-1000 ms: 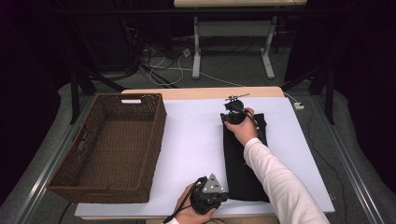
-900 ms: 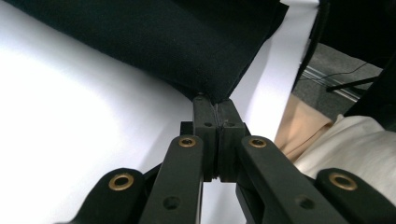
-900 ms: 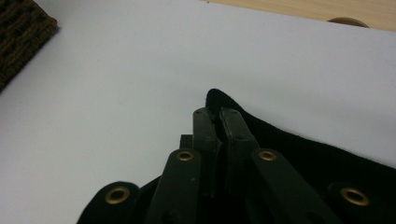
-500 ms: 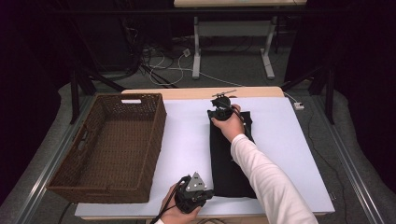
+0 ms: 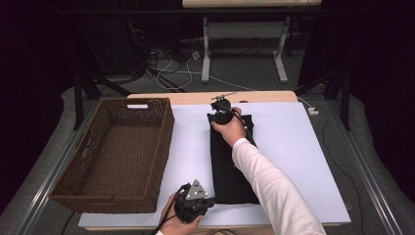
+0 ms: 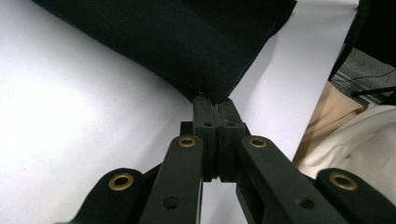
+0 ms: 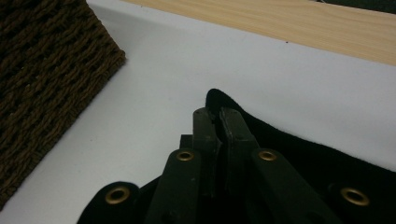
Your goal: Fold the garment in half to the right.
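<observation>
A long black cloth (image 5: 229,171) lies folded on the white table (image 5: 293,147), running from near to far. My left gripper (image 5: 209,199) is at the cloth's near left corner, shut on it; in the left gripper view the jaws (image 6: 216,105) pinch the cloth's (image 6: 187,37) edge. My right gripper (image 5: 216,116) is at the far left corner, shut on the cloth; in the right gripper view the cloth (image 7: 303,154) sits pinched between the jaw tips (image 7: 215,114), a small flap poking up beyond them.
A brown wicker basket (image 5: 105,198) stands on the table's left side, close to the cloth; its woven wall (image 7: 42,70) shows in the right gripper view. A bare wooden strip (image 5: 264,97) runs along the table's far edge. Cables and desk legs lie on the floor beyond.
Both hands have moved left, toward the basket, dragging the black cloth along the table with them. Both grips look the same throughout.
</observation>
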Demonstrator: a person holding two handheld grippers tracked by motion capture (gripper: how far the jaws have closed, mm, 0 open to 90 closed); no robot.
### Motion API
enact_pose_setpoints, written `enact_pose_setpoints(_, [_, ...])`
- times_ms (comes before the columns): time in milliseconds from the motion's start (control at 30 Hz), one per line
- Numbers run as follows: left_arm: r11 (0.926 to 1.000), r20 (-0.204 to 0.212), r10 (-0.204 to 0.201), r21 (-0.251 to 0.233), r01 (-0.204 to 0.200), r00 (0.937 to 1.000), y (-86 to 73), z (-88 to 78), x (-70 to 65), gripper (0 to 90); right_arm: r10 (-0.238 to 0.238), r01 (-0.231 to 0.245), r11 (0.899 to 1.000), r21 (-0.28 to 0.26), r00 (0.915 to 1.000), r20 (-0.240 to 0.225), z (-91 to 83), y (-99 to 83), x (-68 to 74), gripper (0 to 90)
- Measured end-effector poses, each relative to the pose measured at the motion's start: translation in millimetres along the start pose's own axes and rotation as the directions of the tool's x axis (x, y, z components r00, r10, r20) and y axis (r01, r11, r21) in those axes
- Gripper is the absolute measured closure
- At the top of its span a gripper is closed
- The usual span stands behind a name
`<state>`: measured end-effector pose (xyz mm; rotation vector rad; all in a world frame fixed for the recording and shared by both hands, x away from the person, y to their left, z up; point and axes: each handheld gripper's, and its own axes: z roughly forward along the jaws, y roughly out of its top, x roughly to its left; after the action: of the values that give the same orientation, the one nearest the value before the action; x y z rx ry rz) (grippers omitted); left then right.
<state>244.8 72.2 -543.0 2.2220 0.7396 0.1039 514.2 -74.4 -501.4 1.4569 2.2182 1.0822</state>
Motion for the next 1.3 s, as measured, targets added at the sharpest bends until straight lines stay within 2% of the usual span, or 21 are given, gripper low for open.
enact_pose_setpoints(133, [0.9999, 0.000, 0.011, 0.005, -0.011, 0.9999, -1.0, 1.9, -0.6, 89.7, -0.015, 0.015, 1.000, 0.001, 0.9999, -0.009, 3.4, -0.4, 4.3, 85.8])
enact_pose_setpoints(267, [0.9998, -0.003, 0.016, 0.012, -0.016, 0.9999, -0.6, 1.1, -1.1, 89.7, -0.006, 0.006, 1.000, 0.004, 0.9999, -0.011, 4.3, -1.2, 5.1, 85.7])
enact_pose_setpoints(767, [0.9998, -0.001, 0.015, 0.009, -0.015, 0.9999, -1.1, 1.8, 0.3, 89.6, -0.005, 0.005, 1.000, 0.011, 0.9999, -0.014, 7.6, -3.0, 3.5, 85.5])
enact_pose_setpoints(867, [1.0000, 0.003, 0.003, 0.008, -0.003, 1.0000, -1.7, 2.7, 1.0, 89.5, -0.003, 0.004, 1.000, 0.014, 0.9999, -0.016, 9.1, -4.1, 3.2, 85.5])
enact_pose_setpoints(900, [0.9998, 0.004, 0.013, 0.018, -0.013, 0.9999, -1.6, 2.4, 2.3, 89.4, 0.000, 0.000, 1.000, 0.014, 0.9999, -0.016, 9.2, -4.2, 3.4, 85.5])
enact_pose_setpoints(1033, [0.9997, 0.003, 0.007, 0.022, -0.008, 1.0000, -1.9, 3.3, 2.3, 89.3, -0.008, 0.008, 1.000, 0.014, 0.9998, -0.017, 11.1, -5.5, 3.9, 85.3])
enact_pose_setpoints(1067, [0.9999, 0.002, 0.000, 0.017, 0.000, 1.0000, -2.1, 3.7, 1.6, 89.3, -0.009, 0.009, 1.000, 0.017, 0.9998, -0.016, 11.5, -5.7, 3.7, 85.3])
enact_pose_setpoints(1167, [0.9997, 0.002, 0.013, 0.020, -0.013, 0.9999, -1.8, 2.7, 1.6, 89.1, -0.005, 0.005, 1.000, 0.017, 0.9999, -0.017, 13.2, -6.1, 4.2, 84.9])
enact_pose_setpoints(1300, [1.0000, 0.022, 0.005, -0.003, -0.005, 0.9998, -1.4, 0.5, 2.3, 86.0, -0.019, 0.019, 1.000, 0.014, 0.9995, -0.026, 14.3, -6.6, 3.3, 82.3])
